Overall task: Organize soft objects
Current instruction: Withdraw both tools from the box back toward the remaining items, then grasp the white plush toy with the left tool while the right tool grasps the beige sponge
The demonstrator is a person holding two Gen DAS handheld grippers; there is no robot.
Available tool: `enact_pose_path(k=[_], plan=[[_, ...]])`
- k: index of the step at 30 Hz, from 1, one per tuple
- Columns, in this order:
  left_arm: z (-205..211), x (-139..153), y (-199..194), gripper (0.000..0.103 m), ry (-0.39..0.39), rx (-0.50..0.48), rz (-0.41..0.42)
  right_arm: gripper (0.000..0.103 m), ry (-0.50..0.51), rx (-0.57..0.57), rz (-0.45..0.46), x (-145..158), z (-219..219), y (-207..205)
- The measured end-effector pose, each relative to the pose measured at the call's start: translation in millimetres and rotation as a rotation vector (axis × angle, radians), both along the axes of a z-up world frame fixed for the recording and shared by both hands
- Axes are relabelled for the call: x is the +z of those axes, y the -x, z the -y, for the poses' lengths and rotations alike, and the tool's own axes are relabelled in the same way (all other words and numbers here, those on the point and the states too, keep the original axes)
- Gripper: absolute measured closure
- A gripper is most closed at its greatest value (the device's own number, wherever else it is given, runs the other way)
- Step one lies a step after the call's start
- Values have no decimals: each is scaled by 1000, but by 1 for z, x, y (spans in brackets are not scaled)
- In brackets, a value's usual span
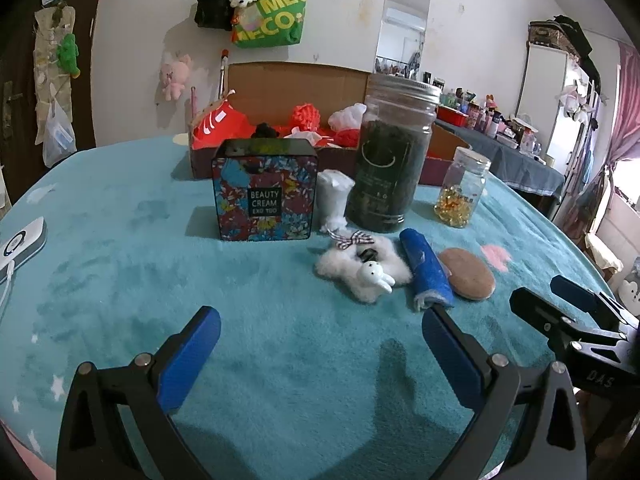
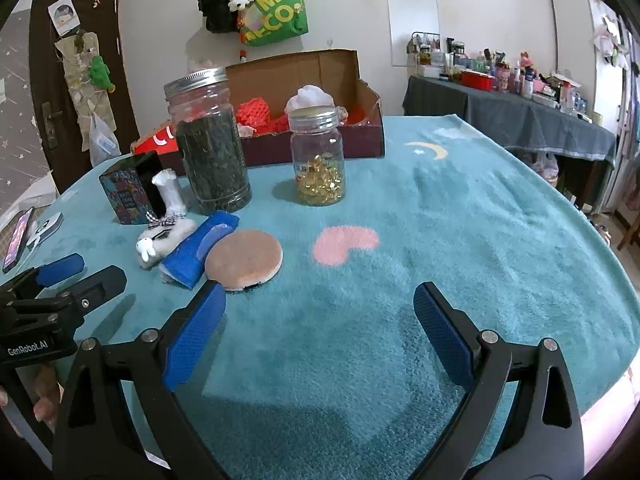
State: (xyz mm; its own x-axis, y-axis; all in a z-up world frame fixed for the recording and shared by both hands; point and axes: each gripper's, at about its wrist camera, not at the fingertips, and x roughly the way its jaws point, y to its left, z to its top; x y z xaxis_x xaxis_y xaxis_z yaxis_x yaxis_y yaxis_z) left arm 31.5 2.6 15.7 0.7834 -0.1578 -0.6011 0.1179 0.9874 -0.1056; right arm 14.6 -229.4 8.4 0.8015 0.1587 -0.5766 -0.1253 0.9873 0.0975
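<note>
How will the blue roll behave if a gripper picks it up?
The blue roll looks like rolled cloth, so it probably squashes under the fingers and is light. Its loose end may unroll when lifted. Lying on fuzzy blanket, it likely won't roll far.

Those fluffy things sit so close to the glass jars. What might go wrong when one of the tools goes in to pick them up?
1. The white fluffy bunny toy lies just in front of the tall glass jar of dark leaves; a wide-open left tool might knock it over.
2. The rolled blue cloth touches the round tan puff, so the right tool may drag both.
</note>
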Motion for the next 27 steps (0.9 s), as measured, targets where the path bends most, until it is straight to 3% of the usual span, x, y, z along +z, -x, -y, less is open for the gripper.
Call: enact_pose_path(k=[7,18,27], plan=[[-3,4,-8,0,11,-23,-45,7,-10,40,-53,-2,-3,-11],[1,15,-40,0,-47,-124,-117,6,-32,163,-175,9,-9,-51],[1,15,-60,8,-39,-173,-166,7,-12,256,-228,13,-19,-75]])
